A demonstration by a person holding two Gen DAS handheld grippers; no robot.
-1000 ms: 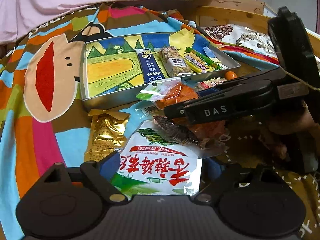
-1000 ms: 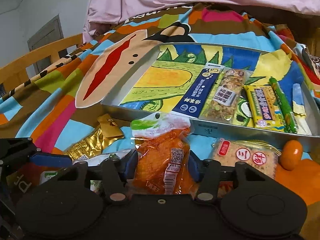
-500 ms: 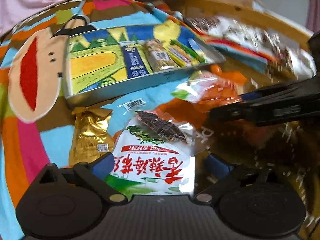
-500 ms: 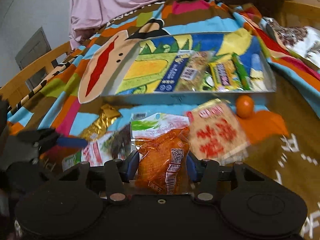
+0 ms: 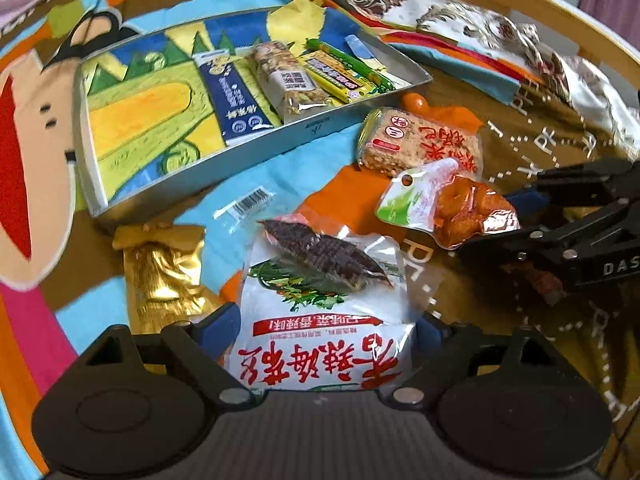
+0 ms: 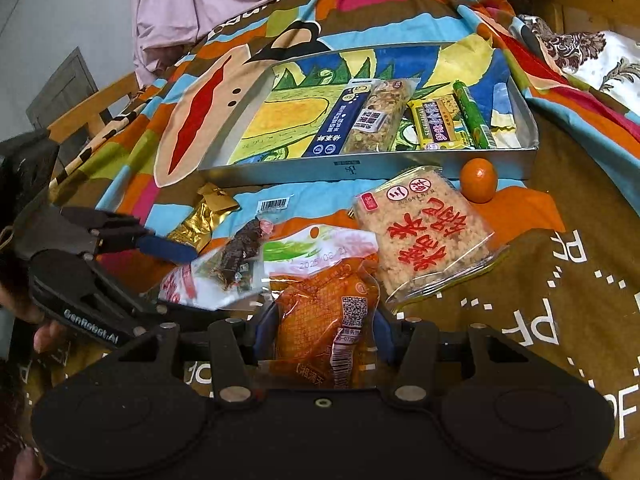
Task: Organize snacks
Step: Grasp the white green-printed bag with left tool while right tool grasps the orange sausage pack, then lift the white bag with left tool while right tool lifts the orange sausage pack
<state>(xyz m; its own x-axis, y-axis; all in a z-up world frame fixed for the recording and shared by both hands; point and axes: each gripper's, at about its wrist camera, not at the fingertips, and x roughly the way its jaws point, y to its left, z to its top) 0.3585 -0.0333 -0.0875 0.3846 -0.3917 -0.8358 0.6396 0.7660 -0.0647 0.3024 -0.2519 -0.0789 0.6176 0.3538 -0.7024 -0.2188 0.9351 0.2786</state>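
My left gripper (image 5: 323, 334) is closing, its blue pads against both sides of a white packet with red characters (image 5: 320, 344). From the right wrist view, the left gripper (image 6: 200, 284) comes in from the left around that white packet (image 6: 188, 284). My right gripper (image 6: 324, 336) is shut on an orange snack packet (image 6: 324, 312). In the left wrist view the right gripper (image 5: 490, 222) holds this orange packet (image 5: 460, 212) at the right. A metal tray (image 5: 280, 140) (image 6: 360, 168) beyond holds several bars.
A rice-cracker packet (image 6: 424, 232), a small orange fruit (image 6: 478, 180), a gold packet (image 5: 164, 272) and a dark snack in clear wrap (image 5: 324, 252) lie on the colourful blanket in front of the tray. A patterned pillow (image 5: 500, 32) and a wooden frame lie at the right.
My right gripper has carried the orange packet rightward, off the white packet and away from the tray front. The left view has swung, and the rice-cracker packet now shows.
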